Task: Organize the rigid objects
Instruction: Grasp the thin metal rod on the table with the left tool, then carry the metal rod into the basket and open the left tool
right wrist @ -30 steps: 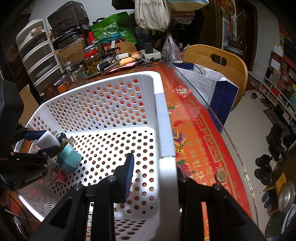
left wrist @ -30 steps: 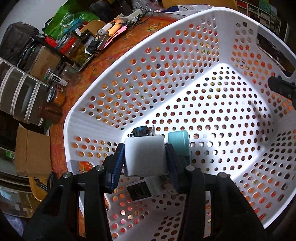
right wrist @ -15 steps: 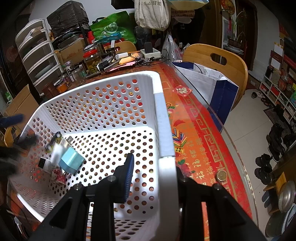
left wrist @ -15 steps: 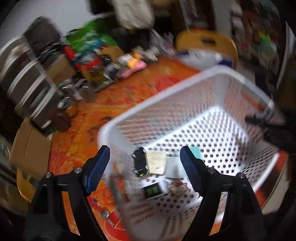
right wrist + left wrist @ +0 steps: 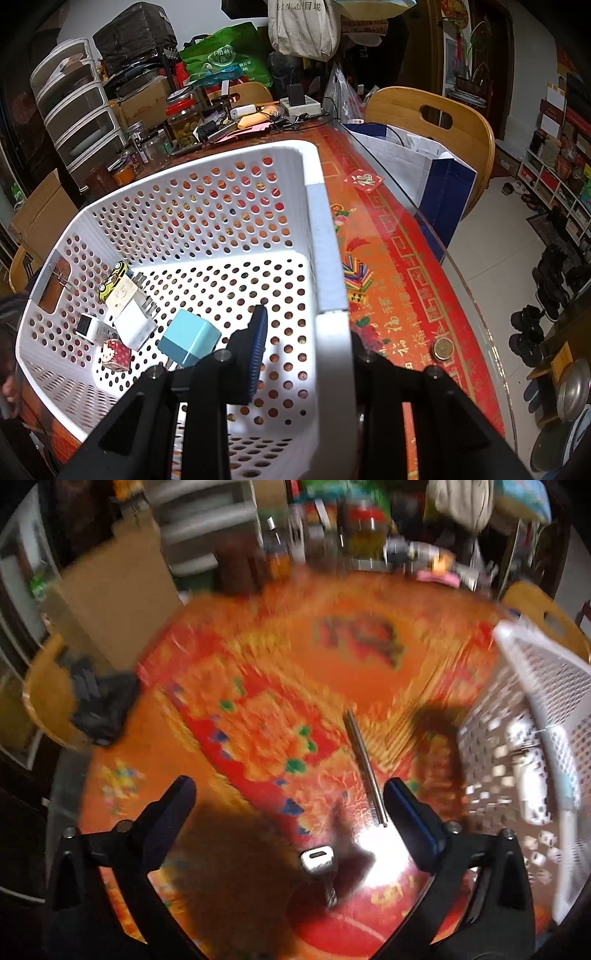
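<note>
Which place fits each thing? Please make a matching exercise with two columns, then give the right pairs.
Things:
1. light blue cube
2. metal rod
3. coin
4. yellow toy car

Places:
A. on the tablecloth, outside the basket, between the open left gripper's fingers
B. on the tablecloth, right of the basket
C. in the basket, beside its handle opening
D. in the basket, nearest the right gripper

Pairs: 1-D, 2-A, 3-B, 4-C

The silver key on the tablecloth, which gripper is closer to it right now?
Left. The left gripper hangs open just above the silver key, fingers either side. The right gripper is off clamping the white basket wall.
</note>
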{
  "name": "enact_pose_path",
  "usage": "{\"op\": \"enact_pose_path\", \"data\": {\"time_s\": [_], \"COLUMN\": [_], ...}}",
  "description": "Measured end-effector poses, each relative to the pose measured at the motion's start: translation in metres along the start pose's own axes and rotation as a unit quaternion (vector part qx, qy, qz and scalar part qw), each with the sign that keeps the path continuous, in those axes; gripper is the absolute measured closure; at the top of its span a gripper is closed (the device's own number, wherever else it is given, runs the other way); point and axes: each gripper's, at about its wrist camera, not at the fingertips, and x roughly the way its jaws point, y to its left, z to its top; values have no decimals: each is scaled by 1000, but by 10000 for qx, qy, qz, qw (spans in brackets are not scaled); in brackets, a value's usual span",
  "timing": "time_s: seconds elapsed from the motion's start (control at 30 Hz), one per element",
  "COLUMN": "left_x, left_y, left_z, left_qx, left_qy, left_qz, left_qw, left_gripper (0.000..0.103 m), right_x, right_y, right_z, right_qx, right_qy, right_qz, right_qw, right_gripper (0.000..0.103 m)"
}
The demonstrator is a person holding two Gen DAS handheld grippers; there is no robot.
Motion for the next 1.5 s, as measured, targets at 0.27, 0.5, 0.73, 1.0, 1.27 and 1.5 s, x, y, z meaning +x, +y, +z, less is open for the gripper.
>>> {"op": "enact_pose_path", "data": {"time_s": [0.27,0.5,0.73,1.0,1.27,1.5], "left_x": [56,59,54,34,2,-69], "left_y": [-44,-52,-55,-47,-37,-38], "left_z": [16,25,21,21,22,29], "left_qx": [131,-33,52,85,39,256], "left_qy": [530,589,542,241,-45,-693], "left_qz": [-30,-364,-385,-264,-157,-20], "left_qw": [9985,9976,9978,9993,9999,9973], "left_gripper": [23,91,98,98,98,98], "right_x": [0,1,0,0,0,0], "right_y": [0,0,0,0,0,0], "right_z": [0,-2,-3,-3,-3,-3], "right_qx": [-3,-2,-2,-2,-5,-3], "right_qy": [-1,-10,-12,-12,-9,-12], "right_qz": [6,4,7,6,7,10], "right_qw": [10000,10000,10000,10000,10000,10000], "right_gripper": [73,74,73,73,73,73]}}
